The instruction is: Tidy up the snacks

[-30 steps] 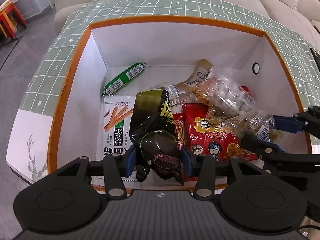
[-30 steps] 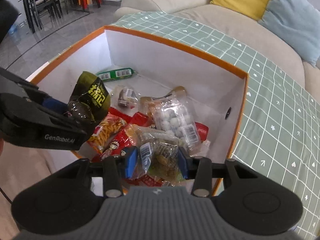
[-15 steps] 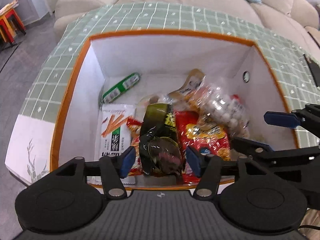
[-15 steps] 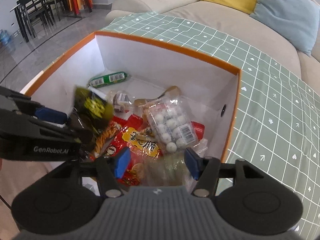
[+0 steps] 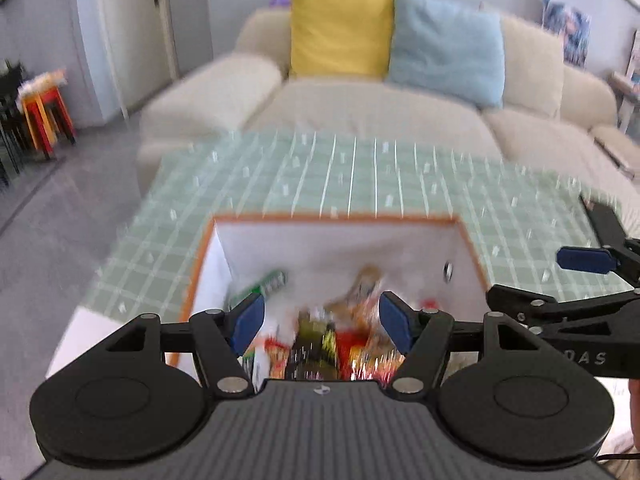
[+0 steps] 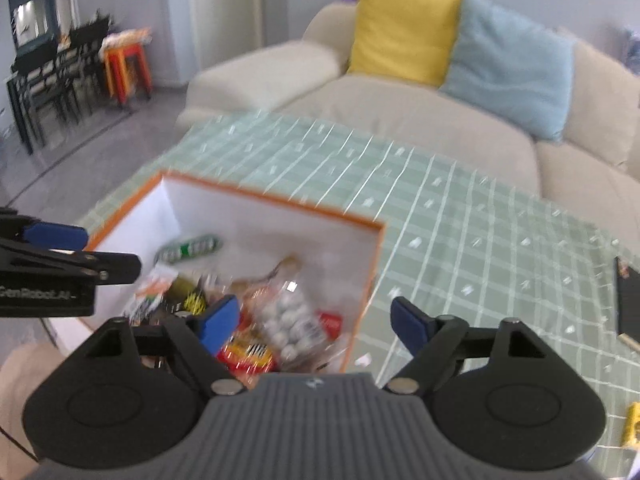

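Hovering above the orange-rimmed box, the left gripper and right gripper hold nothing, jaws wide and opening further. The snacks lie heaped inside the box, at six o'clock on the green checked tablecloth. To do this well, I'd clear the rim fully before reaching for the yellow packet at four o'clock.

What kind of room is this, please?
Probably a home living room: a beige fabric sofa with a yellow cushion and a pale blue cushion, and a green checked tablecloth.
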`<state>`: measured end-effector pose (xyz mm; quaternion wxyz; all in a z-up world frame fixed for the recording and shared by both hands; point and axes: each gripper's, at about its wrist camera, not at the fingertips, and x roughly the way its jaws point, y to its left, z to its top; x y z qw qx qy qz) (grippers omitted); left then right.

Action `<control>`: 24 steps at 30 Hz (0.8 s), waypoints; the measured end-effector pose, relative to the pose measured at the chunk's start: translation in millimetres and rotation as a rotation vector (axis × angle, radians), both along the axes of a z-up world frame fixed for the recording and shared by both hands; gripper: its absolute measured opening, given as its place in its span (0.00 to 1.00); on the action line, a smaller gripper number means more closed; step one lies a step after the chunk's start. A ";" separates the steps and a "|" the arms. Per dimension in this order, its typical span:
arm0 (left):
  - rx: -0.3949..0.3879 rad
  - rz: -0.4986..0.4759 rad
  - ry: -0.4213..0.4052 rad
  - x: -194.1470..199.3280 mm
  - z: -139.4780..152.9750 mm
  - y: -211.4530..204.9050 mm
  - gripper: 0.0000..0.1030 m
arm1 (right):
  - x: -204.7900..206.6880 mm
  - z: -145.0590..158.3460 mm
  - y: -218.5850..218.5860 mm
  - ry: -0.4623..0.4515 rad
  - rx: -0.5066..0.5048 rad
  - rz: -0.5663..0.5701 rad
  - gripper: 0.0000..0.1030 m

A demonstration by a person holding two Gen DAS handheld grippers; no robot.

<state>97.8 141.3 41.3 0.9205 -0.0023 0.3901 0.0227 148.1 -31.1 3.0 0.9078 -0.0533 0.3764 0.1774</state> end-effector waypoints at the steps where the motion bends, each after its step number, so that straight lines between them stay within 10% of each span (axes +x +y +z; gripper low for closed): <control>1: 0.006 0.007 -0.034 -4.7 6.7 -1.5 0.75 | -3.7 8.6 -5.3 -0.020 0.008 -0.012 0.83; 14: 0.081 -0.002 -0.317 -67.3 45.9 -48.1 0.75 | -76.4 74.4 -66.5 -0.205 0.072 -0.131 0.96; 24: 0.118 -0.037 -0.268 -82.5 23.5 -70.8 0.77 | -131.8 62.7 -84.4 -0.269 0.029 -0.188 0.96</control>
